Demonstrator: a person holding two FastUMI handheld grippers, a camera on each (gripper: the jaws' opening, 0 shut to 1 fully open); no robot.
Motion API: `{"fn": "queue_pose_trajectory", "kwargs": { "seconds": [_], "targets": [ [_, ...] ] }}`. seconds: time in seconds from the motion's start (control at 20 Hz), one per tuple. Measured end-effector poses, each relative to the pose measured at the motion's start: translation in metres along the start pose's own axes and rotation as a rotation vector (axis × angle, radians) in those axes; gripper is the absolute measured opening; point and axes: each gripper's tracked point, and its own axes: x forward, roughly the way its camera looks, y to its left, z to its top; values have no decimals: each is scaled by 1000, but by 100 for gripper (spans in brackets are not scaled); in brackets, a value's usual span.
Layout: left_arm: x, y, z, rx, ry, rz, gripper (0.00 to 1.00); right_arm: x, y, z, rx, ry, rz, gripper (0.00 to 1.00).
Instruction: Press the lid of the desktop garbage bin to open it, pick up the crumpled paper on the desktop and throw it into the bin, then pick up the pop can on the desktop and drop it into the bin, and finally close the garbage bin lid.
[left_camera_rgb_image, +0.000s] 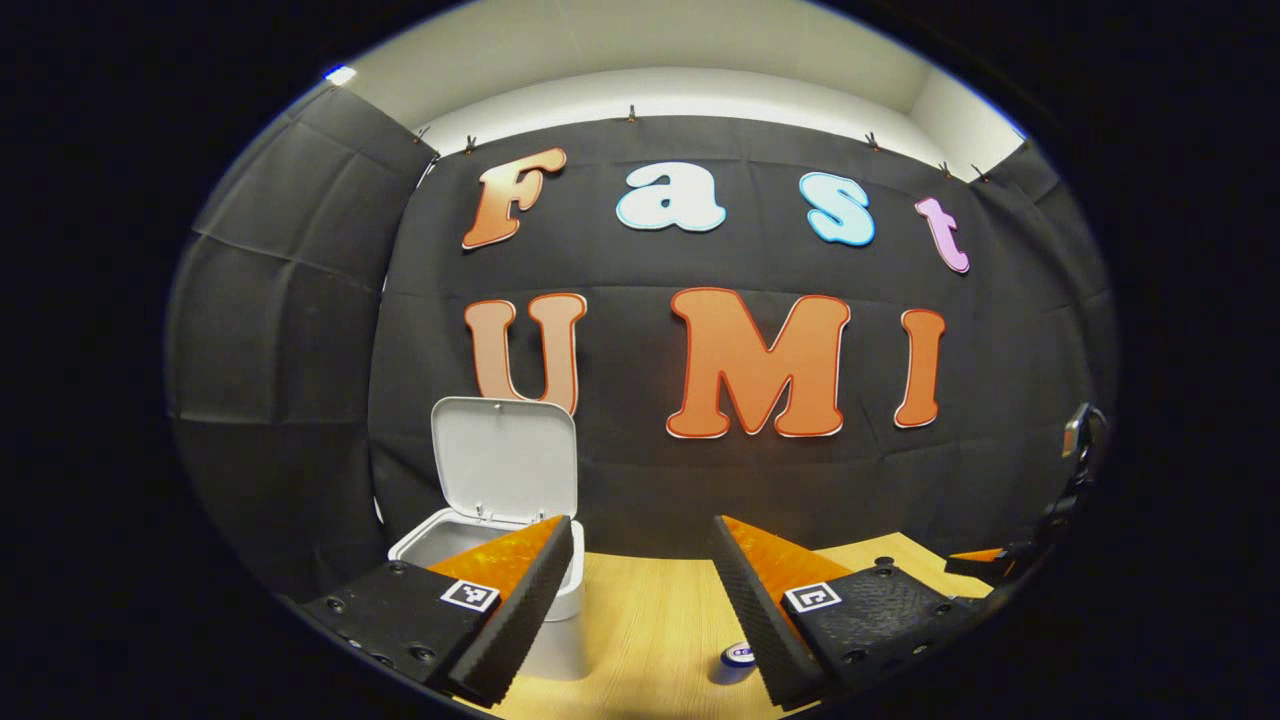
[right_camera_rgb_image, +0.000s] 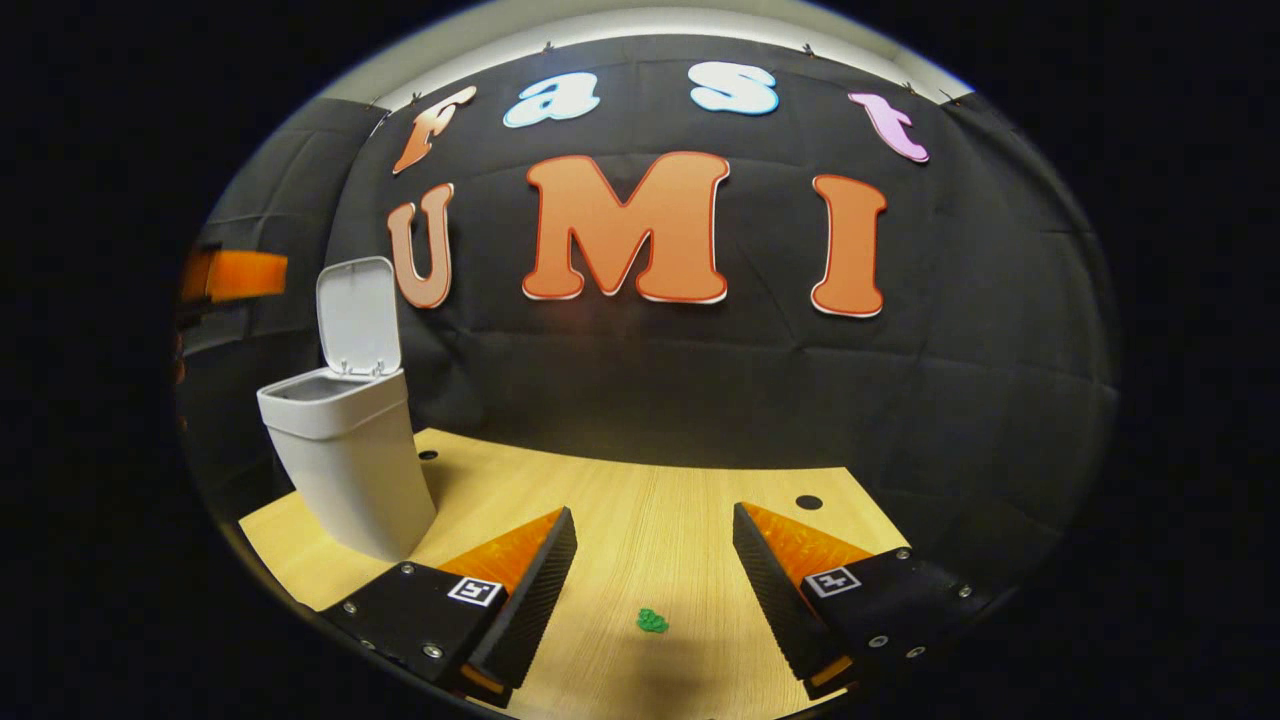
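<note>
Screwed, square-tagged hand-held gripper (left_camera_rgb_image: 640, 590) bodies

Both views face wall, sharing bin (left_camera_rgb_image: 497, 520).

No readable text on anything. Square black-and-white coded markers sit on each finger of the left tool (left_camera_rgb_image: 640, 590) and right tool (right_camera_rgb_image: 650, 585); can (left_camera_rgb_image: 737, 660) label illegible.

Dim booth, overhead light, sharp focus, strong fisheye edge bending
</note>
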Motion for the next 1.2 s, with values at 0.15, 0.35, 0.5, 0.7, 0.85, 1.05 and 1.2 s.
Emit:
{"fn": "queue_pose_trajectory", "kwargs": {
  "seconds": [0.15,0.35,0.5,0.7,0.85,1.05,1.2],
  "targets": [
    [-4,-20,-19,22,63,-46,88,26,0,-63,-19,136,17,94],
    [-14,-22,-13,58,70,-47,88,44,-4,-122,-28,246,15,94],
    [-19,-24,-11,81,77,-37,89,57,-4,-145,-15,292,22,94],
    [-26,-21,-10,114,87,-17,88,73,-4,-170,-25,354,26,94],
    [-31,-17,-6,131,92,-3,89,81,-4,-182,-15,399,30,95],
    [-37,-10,-7,143,104,14,90,89,0,-199,-28,438,30,94],
    [-42,-5,-7,150,108,32,90,94,-2,-210,-18,474,20,91]
  ]
}}
